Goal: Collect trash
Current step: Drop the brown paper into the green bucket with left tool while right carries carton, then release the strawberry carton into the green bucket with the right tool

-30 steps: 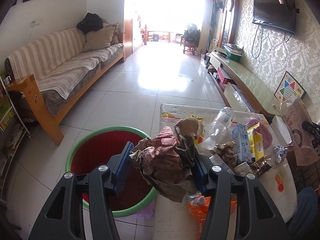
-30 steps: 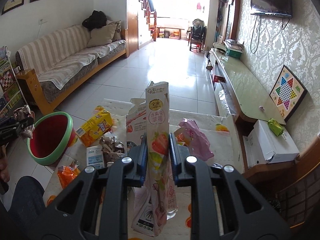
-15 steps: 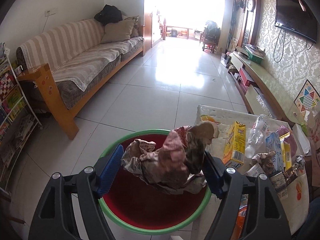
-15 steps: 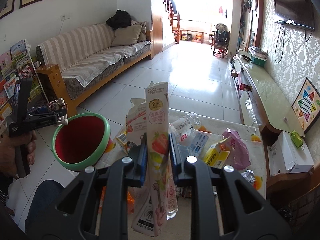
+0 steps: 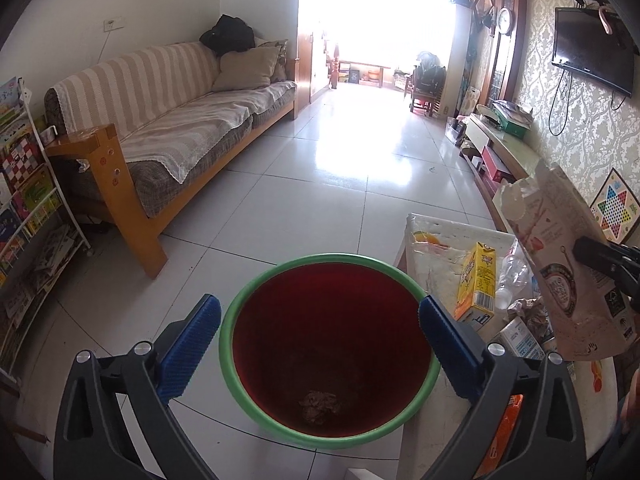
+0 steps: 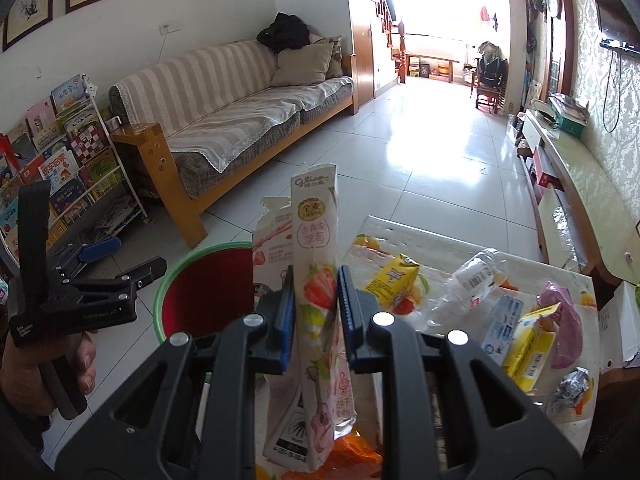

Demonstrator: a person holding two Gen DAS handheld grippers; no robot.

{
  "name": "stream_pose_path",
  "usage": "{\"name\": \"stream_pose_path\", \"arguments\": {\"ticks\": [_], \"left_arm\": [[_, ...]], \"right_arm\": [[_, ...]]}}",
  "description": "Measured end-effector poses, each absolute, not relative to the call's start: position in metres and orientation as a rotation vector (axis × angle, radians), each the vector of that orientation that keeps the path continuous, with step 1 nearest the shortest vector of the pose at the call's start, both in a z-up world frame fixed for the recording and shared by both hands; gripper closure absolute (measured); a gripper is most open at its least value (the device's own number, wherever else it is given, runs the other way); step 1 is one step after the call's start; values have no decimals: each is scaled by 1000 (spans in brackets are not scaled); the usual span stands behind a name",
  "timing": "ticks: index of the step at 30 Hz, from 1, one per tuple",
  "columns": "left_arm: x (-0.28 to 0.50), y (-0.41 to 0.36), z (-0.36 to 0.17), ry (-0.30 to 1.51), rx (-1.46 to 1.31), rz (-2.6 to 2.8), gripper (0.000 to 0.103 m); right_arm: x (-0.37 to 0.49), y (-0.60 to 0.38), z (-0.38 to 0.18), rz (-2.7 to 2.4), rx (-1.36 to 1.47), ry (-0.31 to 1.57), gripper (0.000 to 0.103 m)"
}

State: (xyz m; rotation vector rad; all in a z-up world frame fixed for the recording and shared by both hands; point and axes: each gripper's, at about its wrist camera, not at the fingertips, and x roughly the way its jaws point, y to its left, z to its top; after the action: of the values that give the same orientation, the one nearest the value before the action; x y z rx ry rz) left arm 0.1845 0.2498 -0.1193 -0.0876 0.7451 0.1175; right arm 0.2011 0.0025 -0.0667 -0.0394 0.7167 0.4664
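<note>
A flattened pink strawberry biscuit box (image 6: 318, 312) stands upright, clamped in the right gripper (image 6: 314, 322) above the tabletop (image 6: 452, 248). The left gripper (image 5: 320, 334) is opening, empty, over the red bin (image 5: 280, 280); the crumpled wrapper (image 5: 321, 402) it held 1 second earlier lies inside.
</note>
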Motion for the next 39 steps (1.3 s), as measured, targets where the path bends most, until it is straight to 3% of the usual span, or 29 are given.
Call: {"name": "stream_pose_path", "arguments": {"ticks": [16, 18, 21, 26, 29, 39], "left_arm": [[146, 311, -126, 753, -143, 213, 8], [141, 318, -126, 747, -160, 222, 8], [138, 321, -128, 739, -181, 223, 8], [138, 316, -130, 734, -187, 203, 8], [140, 301, -128, 730, -184, 176, 8], [146, 226, -118, 725, -155, 46, 8]], "right_arm": [[239, 120, -109, 591, -61, 808, 80], [238, 128, -112, 583, -86, 808, 44], [233, 130, -111, 586, -107, 791, 26], [224, 113, -98, 569, -112, 757, 16], [216, 94, -87, 528, -118, 724, 5], [186, -4, -65, 394, -99, 691, 5]]}}
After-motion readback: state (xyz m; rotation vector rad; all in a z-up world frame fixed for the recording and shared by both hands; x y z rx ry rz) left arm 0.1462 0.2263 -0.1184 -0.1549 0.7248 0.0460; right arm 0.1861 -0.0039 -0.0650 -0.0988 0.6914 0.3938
